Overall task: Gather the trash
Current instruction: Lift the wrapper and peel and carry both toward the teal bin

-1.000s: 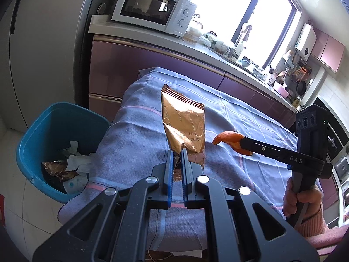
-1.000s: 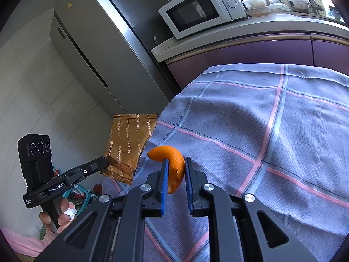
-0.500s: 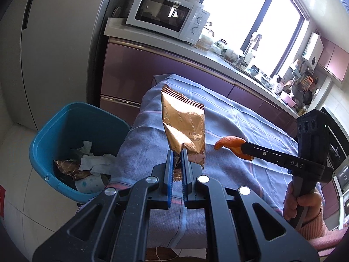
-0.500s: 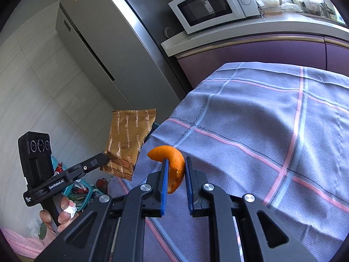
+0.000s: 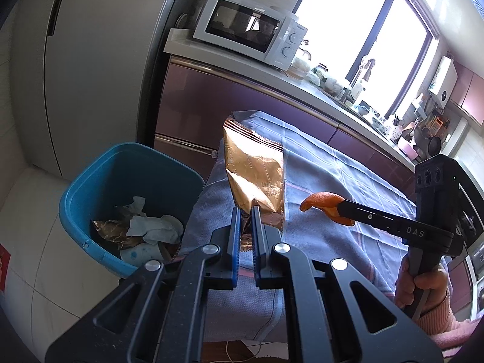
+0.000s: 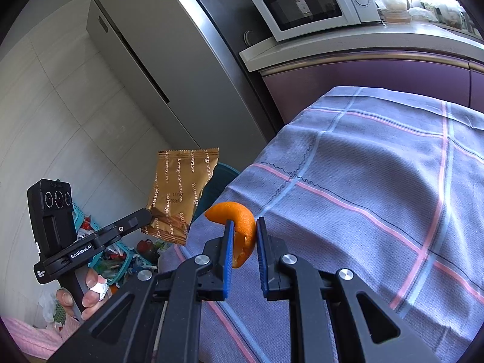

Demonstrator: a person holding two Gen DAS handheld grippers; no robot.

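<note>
Carried leftward since earlier, nearer the blue bin [image 5: 90, 187]: gold wrapper [image 5: 257, 175] clenched in left fingers [image 5: 244, 214], orange peel [image 6: 239, 227] in right fingers [image 6: 244, 227], over the worktop's [image 6: 378, 181] left edge.

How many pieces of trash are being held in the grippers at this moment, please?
2. A gold snack wrapper is pinched in the left gripper, and an orange peel is in the right gripper. More trash lies in the blue bin.
</note>
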